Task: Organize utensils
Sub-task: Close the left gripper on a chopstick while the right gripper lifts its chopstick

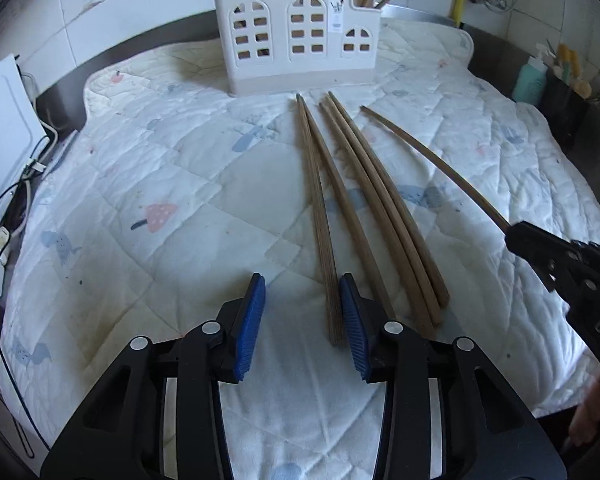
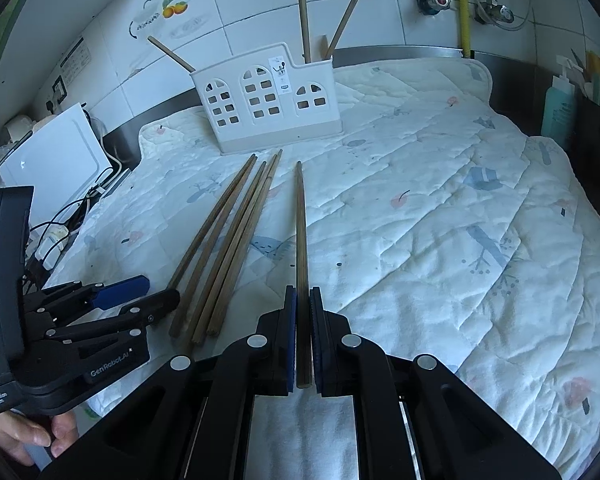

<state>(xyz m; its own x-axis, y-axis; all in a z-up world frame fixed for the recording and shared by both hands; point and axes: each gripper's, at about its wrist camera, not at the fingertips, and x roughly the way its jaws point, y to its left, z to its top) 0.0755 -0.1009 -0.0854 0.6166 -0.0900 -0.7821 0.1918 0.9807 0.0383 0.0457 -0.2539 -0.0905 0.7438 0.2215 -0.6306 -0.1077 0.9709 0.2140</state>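
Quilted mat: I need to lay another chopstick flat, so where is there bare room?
The quilted mat is bare right of the held chopstick, out to the teal bottle, and left of the four loose chopsticks. It is crowded between the white holder and the left gripper.

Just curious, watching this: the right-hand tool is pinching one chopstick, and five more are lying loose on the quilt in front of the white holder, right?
Nearly. The right gripper does pinch one chopstick, but only four loose chopsticks lie on the quilt before the white holder, not five. The left wrist view shows them best.
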